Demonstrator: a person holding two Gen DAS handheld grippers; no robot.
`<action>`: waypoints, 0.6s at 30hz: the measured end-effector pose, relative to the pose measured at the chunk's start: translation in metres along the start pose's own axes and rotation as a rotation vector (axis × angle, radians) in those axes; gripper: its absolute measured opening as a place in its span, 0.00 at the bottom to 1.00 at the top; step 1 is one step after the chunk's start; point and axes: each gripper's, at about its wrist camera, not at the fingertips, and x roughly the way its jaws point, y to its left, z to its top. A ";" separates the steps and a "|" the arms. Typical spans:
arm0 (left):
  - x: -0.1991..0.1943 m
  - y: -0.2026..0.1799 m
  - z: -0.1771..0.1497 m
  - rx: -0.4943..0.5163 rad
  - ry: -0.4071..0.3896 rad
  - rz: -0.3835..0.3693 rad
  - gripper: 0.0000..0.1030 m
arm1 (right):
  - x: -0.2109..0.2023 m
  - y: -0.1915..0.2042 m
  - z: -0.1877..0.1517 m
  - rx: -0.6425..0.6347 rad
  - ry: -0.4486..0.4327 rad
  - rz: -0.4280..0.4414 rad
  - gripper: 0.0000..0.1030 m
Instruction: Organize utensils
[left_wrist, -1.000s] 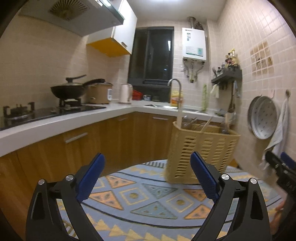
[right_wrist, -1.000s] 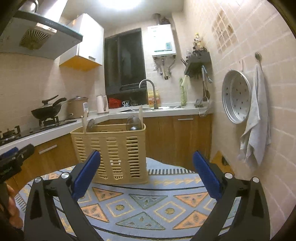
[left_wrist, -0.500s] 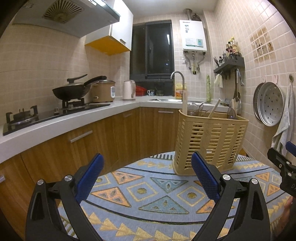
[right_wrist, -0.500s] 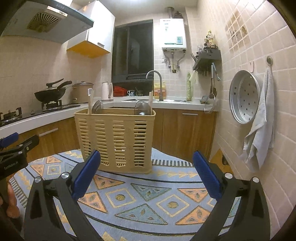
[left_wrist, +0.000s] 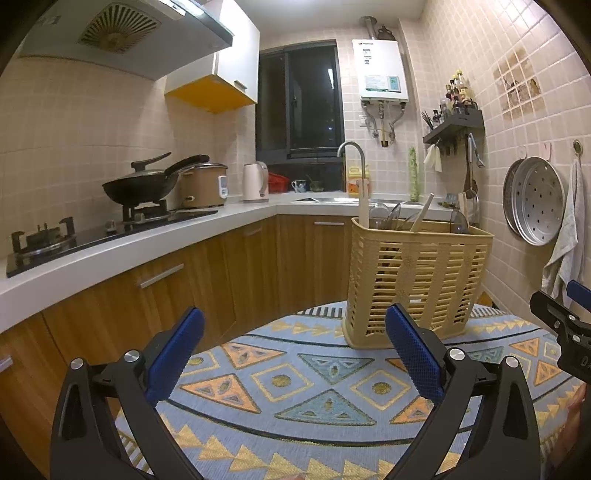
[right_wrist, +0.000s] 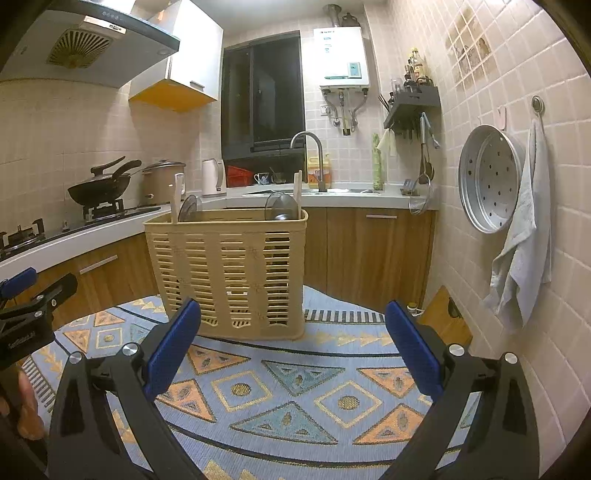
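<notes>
The beige slotted utensil basket stands upright on the patterned cloth that covers the worktop, ahead of both of your grippers. Utensils rise above its rim: pale handles and rounded metal spoon or ladle heads, which the right wrist view shows grouped toward the two ends of the basket. What lies lower inside is hidden behind the slats.

Your left gripper hangs above the cloth with its blue-padded fingers spread wide and nothing between them; the basket sits ahead and to its right, apart from the fingers. Your right gripper likewise has its fingers spread wide and empty, with the basket ahead and slightly to its left. Each gripper appears at the edge of the other's view, and part of a hand shows at the lower left edge of the right wrist view.

Behind the basket, wooden cabinets carry a white kitchen counter with a black wok on the stove, a rice cooker, a kettle and a sink tap. On the tiled wall to the right hang a perforated metal tray and a grey towel.
</notes>
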 end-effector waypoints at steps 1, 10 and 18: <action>0.000 0.000 0.000 -0.001 0.000 0.000 0.93 | 0.000 0.000 0.000 0.000 0.000 0.000 0.93; -0.001 0.001 0.000 0.004 0.001 0.000 0.93 | -0.002 -0.002 0.000 0.008 0.006 0.000 0.93; 0.000 0.002 -0.001 0.006 0.005 -0.002 0.93 | 0.001 -0.001 0.000 -0.005 0.016 0.001 0.93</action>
